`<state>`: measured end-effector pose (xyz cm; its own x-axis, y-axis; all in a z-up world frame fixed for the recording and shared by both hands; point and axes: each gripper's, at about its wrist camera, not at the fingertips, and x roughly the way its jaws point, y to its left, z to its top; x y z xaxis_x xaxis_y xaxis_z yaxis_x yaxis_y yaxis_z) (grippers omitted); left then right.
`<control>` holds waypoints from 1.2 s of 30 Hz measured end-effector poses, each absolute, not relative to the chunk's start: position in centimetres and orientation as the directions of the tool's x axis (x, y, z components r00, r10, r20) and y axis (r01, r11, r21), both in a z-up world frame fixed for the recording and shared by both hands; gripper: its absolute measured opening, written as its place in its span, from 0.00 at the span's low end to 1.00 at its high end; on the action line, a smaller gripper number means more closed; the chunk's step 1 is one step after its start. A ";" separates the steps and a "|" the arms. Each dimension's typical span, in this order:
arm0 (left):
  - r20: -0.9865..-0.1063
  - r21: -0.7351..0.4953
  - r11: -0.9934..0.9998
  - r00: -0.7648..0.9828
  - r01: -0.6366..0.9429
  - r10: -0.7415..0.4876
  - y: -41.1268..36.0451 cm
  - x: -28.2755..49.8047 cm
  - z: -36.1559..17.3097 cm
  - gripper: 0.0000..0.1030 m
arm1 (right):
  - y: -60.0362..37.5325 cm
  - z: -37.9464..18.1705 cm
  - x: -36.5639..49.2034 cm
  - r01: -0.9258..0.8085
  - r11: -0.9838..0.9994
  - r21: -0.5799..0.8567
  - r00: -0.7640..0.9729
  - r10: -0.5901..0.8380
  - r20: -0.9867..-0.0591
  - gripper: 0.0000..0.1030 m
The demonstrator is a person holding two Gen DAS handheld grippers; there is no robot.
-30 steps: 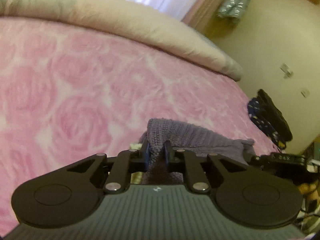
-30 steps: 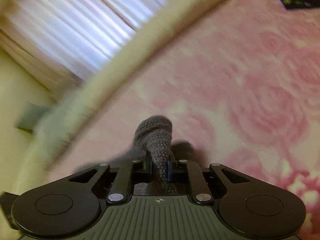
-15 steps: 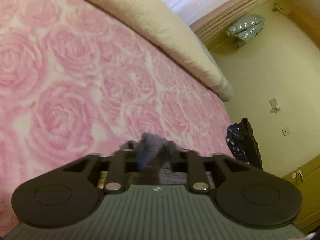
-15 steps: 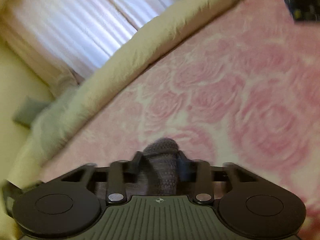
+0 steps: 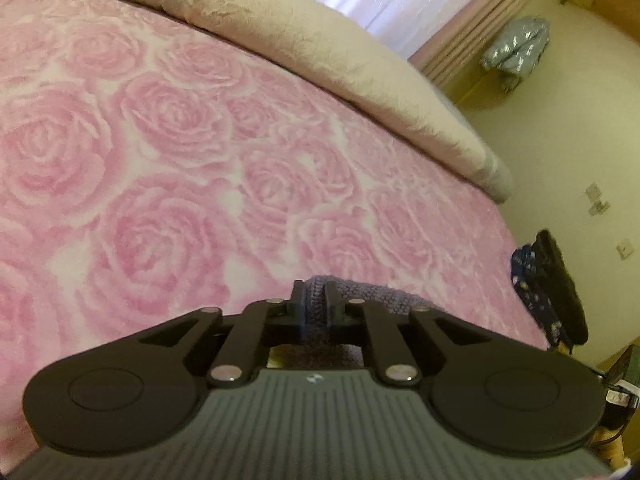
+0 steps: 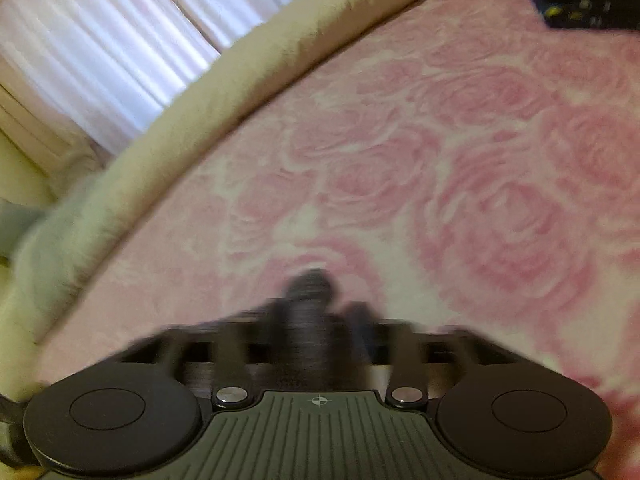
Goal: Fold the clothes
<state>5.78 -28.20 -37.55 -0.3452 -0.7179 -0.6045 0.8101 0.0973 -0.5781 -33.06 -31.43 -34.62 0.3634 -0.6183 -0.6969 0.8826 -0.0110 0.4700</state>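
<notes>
A purple-grey knitted garment (image 5: pixel 374 294) lies low over the pink rose blanket (image 5: pixel 168 184), and only a strip of it shows past my left gripper (image 5: pixel 315 300). That gripper is shut on a fold of the knit. In the right wrist view, which is motion-blurred, a bunched end of the same garment (image 6: pixel 308 300) stands up between the fingers. My right gripper (image 6: pixel 318 316) has its fingers spread wider than the bunch, with a gap on the right side. The rest of the garment is hidden below both grippers.
A rolled beige duvet (image 5: pixel 320 40) runs along the bed's far side, also seen as the duvet (image 6: pixel 224 92) before white curtains (image 6: pixel 112 40). Dark clothes (image 5: pixel 554 292) are piled at the bed's right edge. A silver jacket (image 5: pixel 516 48) hangs on the wall.
The right gripper's fingers have spread from a tight pinch on the knit to a wider stance. The left gripper keeps its hold, and less of the garment shows ahead of it.
</notes>
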 end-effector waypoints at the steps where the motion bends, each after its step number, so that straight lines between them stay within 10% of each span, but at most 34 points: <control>1: -0.609 -0.571 0.096 -0.342 0.816 -0.716 -27.8 5.9 -36.7 0.12 | -30.7 -34.0 -33.3 0.887 0.000 0.461 0.356 -0.635 -0.685 0.70; 8: -0.594 -0.379 -0.065 -0.297 0.923 -0.748 -20.8 3.6 -29.8 0.12 | -20.2 -28.1 -34.3 0.917 0.078 0.391 0.307 -0.762 -0.570 0.69; 13: -0.563 -0.312 -0.255 -0.394 0.915 -0.726 -14.8 -2.1 -28.9 0.12 | -12.4 -26.5 -30.6 0.938 0.215 0.272 0.331 -0.788 -0.519 0.46; 23: -0.640 -0.069 -0.292 -0.266 0.954 -0.720 -13.1 -8.0 -33.4 0.14 | -11.3 -33.0 -24.3 0.945 0.328 0.005 0.263 -0.748 -0.610 0.46; 36: -0.627 -0.063 -0.253 -0.236 0.965 -0.742 -11.9 -7.9 -31.8 0.12 | -11.9 -32.3 -25.7 0.949 0.292 0.118 0.299 -0.714 -0.633 0.46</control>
<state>-7.86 -11.91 -31.83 -0.2357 -0.7424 -0.6271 0.9654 -0.2530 -0.0633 -25.65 -11.89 -32.34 0.2985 -0.7144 -0.6328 0.9491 0.2921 0.1179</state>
